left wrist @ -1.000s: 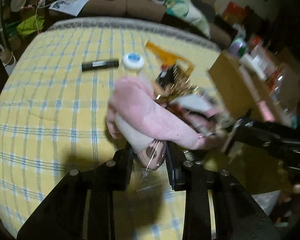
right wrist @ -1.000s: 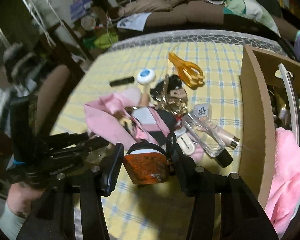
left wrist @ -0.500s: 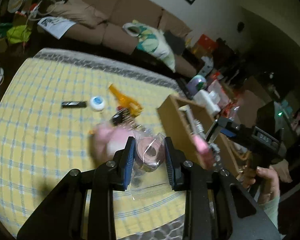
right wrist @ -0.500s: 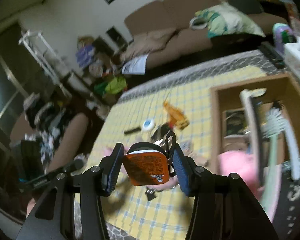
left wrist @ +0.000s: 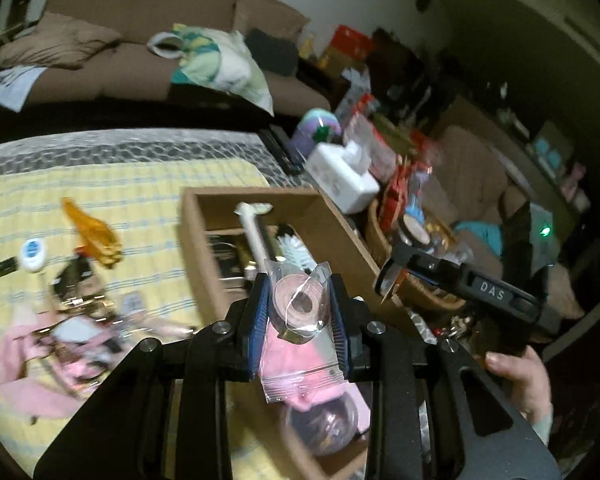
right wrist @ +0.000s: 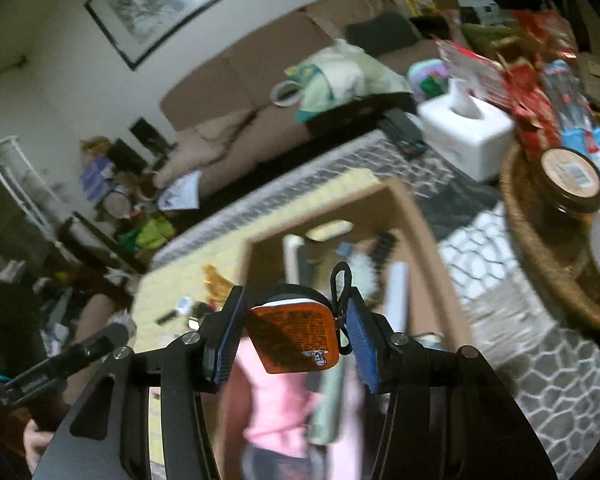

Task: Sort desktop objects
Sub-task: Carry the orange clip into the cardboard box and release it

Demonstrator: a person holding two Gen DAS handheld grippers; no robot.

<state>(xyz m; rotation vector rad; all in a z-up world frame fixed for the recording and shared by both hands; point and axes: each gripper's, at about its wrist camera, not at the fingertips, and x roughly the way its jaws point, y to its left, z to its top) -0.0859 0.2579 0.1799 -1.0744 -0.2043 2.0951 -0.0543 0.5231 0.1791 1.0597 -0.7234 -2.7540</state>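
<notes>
My left tongs (left wrist: 299, 312) pinching bagged tape roll (left wrist: 298, 308) over box (left wrist: 204, 248). Right tongs (right wrist: 294, 338) pinching orange tag (right wrist: 294, 338) above box too. I lower first, then let go gently.

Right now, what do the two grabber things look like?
Both are black. The left tool has two chunky black arms with silver bolts and ridged blue pads inside its fingers. The right tool matches it, with the same blue pads. From the left view, its black handle carries white letters, DAS, gripped by a bare hand with a greyish cuff.
</notes>
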